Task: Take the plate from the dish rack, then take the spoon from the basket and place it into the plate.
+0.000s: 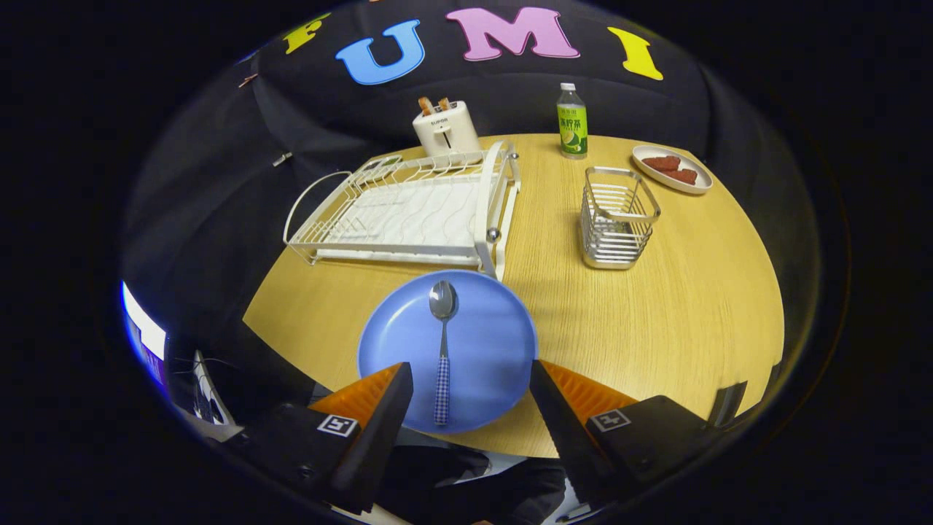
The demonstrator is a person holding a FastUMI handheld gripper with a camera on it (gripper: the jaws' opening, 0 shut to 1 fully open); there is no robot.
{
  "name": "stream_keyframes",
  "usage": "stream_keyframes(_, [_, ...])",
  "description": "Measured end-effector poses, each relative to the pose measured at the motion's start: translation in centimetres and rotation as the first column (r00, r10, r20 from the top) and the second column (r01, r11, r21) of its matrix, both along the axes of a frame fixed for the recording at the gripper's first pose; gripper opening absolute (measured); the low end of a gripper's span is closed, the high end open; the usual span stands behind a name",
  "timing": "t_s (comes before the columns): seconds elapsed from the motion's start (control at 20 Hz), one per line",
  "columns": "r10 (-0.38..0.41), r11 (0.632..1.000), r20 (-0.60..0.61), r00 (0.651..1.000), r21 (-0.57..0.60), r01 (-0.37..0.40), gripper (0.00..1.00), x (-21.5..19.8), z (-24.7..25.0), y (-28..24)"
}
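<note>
At the far left of the table (656, 321) stands the dish rack (408, 215), its slots bare, with a toaster (446, 131) just behind its far edge holding two slices of bread. Nearer, and just in front of the rack's near right corner, the plate (485, 343) lies flat on the wood, and the spoon (442, 343) rests in it. The spoon's long axis runs near to far, bowl toward the rack and checked handle pointing back toward the gripper (470, 383), reaching the plate's near rim. The gripper's fingers are spread wide and hold nothing; they flank the near edge of the plate, so the spoon lies between them and just ahead, slightly to the left of the midline. The gripper looks down on the table from above and from the near side, tilted forward. Further right stands the wire basket (618, 219), with no spoon to be seen in it, then a green-labelled bottle (572, 120) at the far edge and a small dish (672, 169) of reddish pieces. Judging by this layout, both steps look complete, and any coming move would only be a straight retreat toward the near side.
</note>
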State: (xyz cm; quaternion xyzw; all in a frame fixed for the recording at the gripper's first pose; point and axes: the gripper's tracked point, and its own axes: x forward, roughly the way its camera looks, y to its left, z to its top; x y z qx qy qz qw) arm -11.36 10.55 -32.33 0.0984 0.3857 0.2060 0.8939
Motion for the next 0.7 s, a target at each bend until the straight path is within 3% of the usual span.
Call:
stream_keyframes(0.35, [-0.041,0.999,0.191,0.981,-0.004,0.043,0.99,3.8,8.4,-3.4])
stream_keyframes(0.7, [-0.123,0.992,0.298,0.947,0.028,0.12,0.99,6.0,15.5,-9.1])
